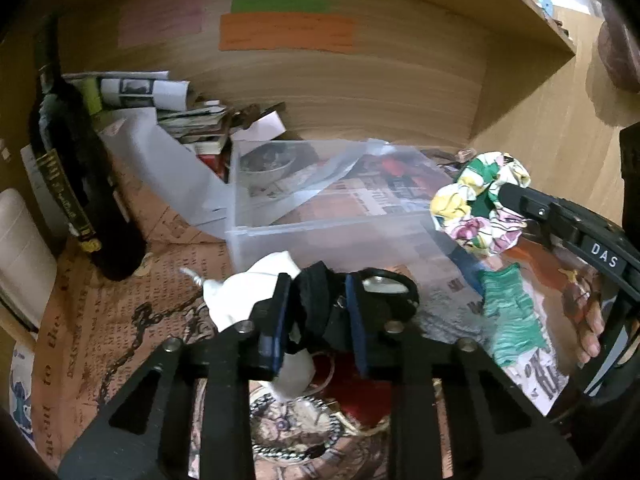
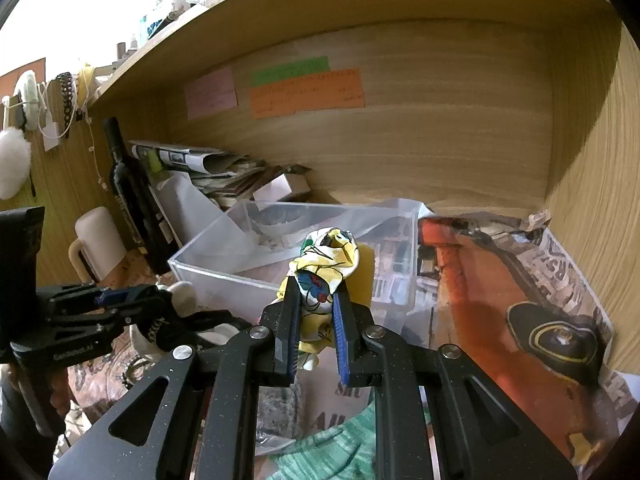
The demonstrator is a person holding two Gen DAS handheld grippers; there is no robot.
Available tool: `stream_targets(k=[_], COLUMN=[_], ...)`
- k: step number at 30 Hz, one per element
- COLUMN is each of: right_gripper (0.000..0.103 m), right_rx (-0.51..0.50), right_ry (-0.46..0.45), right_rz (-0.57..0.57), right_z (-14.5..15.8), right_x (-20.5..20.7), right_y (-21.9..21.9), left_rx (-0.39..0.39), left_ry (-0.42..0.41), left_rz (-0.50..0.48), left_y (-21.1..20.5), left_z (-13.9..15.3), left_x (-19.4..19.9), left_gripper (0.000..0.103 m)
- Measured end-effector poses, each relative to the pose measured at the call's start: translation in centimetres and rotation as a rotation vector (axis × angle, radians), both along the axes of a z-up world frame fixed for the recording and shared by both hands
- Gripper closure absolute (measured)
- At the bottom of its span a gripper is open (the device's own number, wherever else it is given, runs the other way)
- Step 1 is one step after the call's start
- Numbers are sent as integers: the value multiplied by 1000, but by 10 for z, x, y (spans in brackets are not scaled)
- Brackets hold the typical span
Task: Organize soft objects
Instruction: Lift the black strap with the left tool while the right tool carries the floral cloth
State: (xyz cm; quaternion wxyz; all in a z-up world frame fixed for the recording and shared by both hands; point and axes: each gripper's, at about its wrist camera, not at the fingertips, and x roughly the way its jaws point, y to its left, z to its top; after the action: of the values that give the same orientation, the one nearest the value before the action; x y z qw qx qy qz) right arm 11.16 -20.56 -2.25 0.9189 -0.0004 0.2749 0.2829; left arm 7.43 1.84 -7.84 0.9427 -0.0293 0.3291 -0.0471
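Observation:
My left gripper (image 1: 318,280) is shut on a black fabric strap (image 1: 316,304) joined to a white soft toy (image 1: 256,284), held just in front of the clear plastic bin (image 1: 280,232). My right gripper (image 2: 316,284) is shut on a floral yellow, green and white cloth (image 2: 326,264) and holds it above the bin's near rim (image 2: 224,276). The cloth also shows in the left wrist view (image 1: 480,204) at the right, over the bin's right end. A green knit piece (image 1: 512,312) lies on the newspaper below; it also shows in the right wrist view (image 2: 332,448).
A dark bottle (image 1: 72,184) stands at the left, with stacked magazines (image 1: 192,120) behind the bin. A white mug (image 2: 98,244) sits left of the bottle. A black heart-shaped item (image 2: 556,340) lies at the right. Wooden shelf walls close in behind and on the right.

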Motion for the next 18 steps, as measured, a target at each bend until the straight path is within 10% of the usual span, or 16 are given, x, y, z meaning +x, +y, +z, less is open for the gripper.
stream_targets(k=[18], right_gripper=[90], right_rx=[-5], right_ry=[-112], right_rz=[-7], right_z=[34], right_x=[17], right_y=[2], left_rx=[-81], left_ry=[-149], left_rz=[-16], left_y=[1], left_z=[70], left_x=[11], left_gripper=[88])
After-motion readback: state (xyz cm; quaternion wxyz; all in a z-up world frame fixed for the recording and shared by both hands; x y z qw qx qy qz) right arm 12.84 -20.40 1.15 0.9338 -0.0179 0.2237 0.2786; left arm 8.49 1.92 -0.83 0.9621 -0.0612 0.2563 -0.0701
